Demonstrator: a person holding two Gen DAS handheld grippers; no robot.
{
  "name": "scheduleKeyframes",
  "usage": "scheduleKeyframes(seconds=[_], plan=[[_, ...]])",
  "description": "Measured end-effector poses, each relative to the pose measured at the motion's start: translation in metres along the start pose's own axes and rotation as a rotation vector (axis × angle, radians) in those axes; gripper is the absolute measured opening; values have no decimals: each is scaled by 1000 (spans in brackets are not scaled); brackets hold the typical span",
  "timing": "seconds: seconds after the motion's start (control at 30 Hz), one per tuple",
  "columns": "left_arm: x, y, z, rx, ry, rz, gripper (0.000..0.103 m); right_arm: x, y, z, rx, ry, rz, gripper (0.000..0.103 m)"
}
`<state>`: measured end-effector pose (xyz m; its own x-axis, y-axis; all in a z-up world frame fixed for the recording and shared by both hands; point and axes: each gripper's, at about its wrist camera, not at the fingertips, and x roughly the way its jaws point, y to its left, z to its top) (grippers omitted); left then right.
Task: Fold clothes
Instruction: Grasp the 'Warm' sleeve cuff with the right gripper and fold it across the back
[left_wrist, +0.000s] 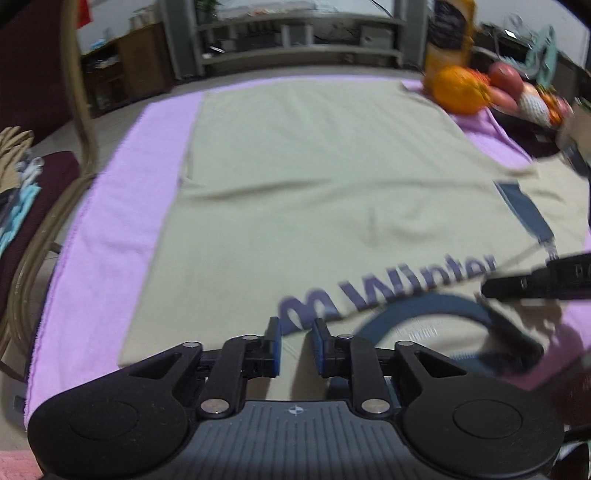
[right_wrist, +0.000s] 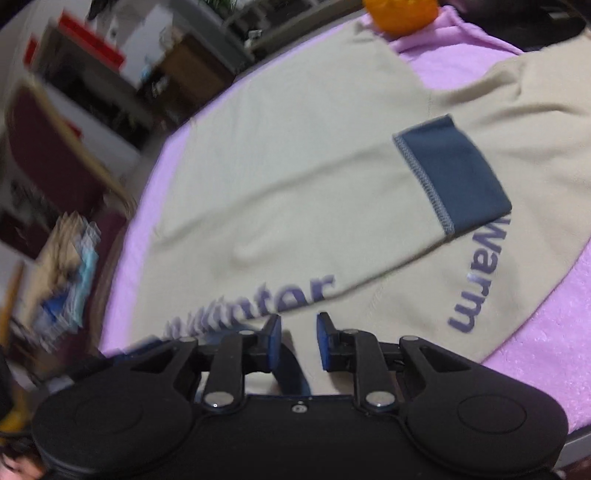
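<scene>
A: Left wrist view first. Where does the beige shirt (left_wrist: 295, 192) lie?

B: Flat on the purple cloth (left_wrist: 110, 229), collar end nearest the grippers, hem far away toward the fruit (left_wrist: 458, 90). Its long axis runs straight out along the left gripper's (left_wrist: 296, 345) fingers. One sleeve is laid across the chest, its dark cuff (right_wrist: 452, 171) resting above the printed word "Warm" (right_wrist: 480, 273).

A: And the fingers?

B: Both pairs stand parted with nothing between them. The left gripper hovers over the near edge of the shirt, beside the dark collar (left_wrist: 417, 310). The right gripper (right_wrist: 298, 341) sits over the same near edge, by the "Winter" lettering (right_wrist: 258, 299), though that view is tilted and blurred.

A: Which is closer to the folded sleeve?

B: The right one; the cuff lies ahead of it and to its right, while the left gripper sees it far off to its right side.

A: How far along is the fold?

B: One sleeve is seen lying in; the other side looks straight-edged in the left view, but whether it is folded under cannot be told.
</scene>
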<state>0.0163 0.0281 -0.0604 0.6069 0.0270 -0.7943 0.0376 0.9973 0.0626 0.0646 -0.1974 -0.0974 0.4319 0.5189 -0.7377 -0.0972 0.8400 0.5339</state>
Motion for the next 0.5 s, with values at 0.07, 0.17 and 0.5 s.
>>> scheduleKeyframes(seconds=[0.07, 0.17, 0.5], plan=[[-6, -1, -3, 5, -5, -1, 23, -7, 2, -4, -14, 28, -14, 18], [-14, -3, -6, 13, -12, -2, 28, -22, -7, -4, 32, -28, -34, 27], [-12, -14, 7, -9, -24, 3, 34, -65, -42, 0, 209, -218, -126, 31]])
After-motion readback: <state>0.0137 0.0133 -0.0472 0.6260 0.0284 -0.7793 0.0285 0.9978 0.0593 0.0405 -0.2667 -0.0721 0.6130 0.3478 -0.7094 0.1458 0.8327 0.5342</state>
